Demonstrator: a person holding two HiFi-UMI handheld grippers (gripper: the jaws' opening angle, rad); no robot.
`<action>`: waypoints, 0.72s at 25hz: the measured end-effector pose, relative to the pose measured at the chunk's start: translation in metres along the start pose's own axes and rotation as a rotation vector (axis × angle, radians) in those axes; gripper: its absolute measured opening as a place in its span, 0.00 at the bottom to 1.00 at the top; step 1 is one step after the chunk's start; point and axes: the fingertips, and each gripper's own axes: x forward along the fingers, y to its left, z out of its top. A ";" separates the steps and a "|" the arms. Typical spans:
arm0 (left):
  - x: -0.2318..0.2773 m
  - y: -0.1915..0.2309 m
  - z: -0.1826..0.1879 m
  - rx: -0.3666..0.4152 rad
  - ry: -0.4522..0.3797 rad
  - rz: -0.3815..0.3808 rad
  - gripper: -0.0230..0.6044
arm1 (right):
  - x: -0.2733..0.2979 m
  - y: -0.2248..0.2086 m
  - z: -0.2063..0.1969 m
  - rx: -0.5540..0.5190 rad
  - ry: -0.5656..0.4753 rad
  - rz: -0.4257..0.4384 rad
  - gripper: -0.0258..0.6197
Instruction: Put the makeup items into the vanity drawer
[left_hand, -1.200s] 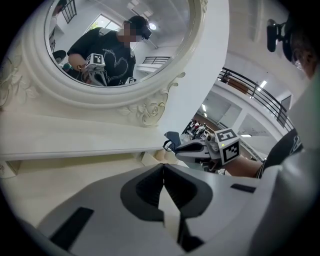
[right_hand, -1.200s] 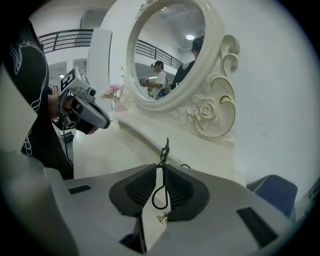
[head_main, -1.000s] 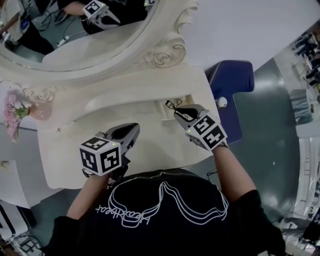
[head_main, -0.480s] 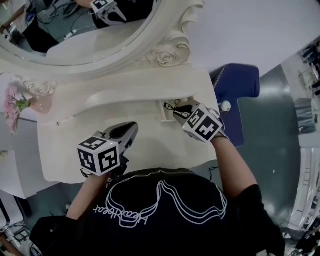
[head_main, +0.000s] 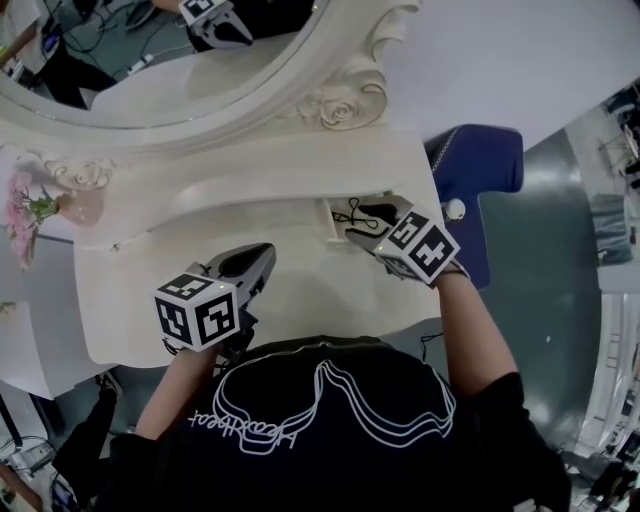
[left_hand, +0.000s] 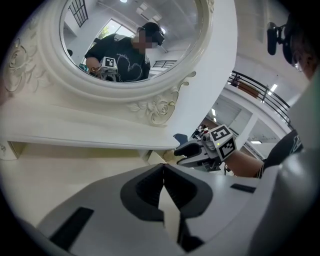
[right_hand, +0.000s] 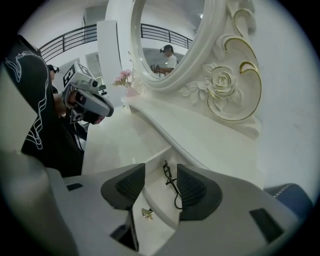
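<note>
Step in hand: release into the open drawer (head_main: 333, 225) at the vanity's right end. Right gripper (right_hand: 155, 184) sits directly over the drawer, jaws opening, moderately wide at this moment; pads touch nothing. Between and below them lies a thin black looped tool (right_hand: 171, 182), an eyelash curler by the look. It rests on the drawer floor, clear of both pads, so this item reads as delivered. A small gold piece (right_hand: 147, 213) shows at the drawer's front; pull or loose item, can't tell. Left gripper (left_hand: 162, 172) hangs over the vanity top (head_main: 300, 290) well to the left of the drawer, jaws pressed together, nothing in them. No other makeup item visible on the top near the drawer. Next move, as I judge it: lift the right gripper straight up, clear of the drawer walls, without snagging the tool's loops. After that, either fetch another item or push the drawer shut.
</note>
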 end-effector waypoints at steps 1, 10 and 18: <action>-0.001 0.000 0.000 0.001 -0.001 -0.005 0.04 | -0.003 0.003 0.001 0.003 -0.011 -0.001 0.37; -0.029 -0.008 -0.004 0.025 0.002 -0.049 0.04 | -0.049 0.044 0.050 0.180 -0.358 -0.043 0.41; -0.079 -0.010 -0.016 0.043 -0.019 -0.063 0.04 | -0.072 0.123 0.100 0.221 -0.602 -0.038 0.17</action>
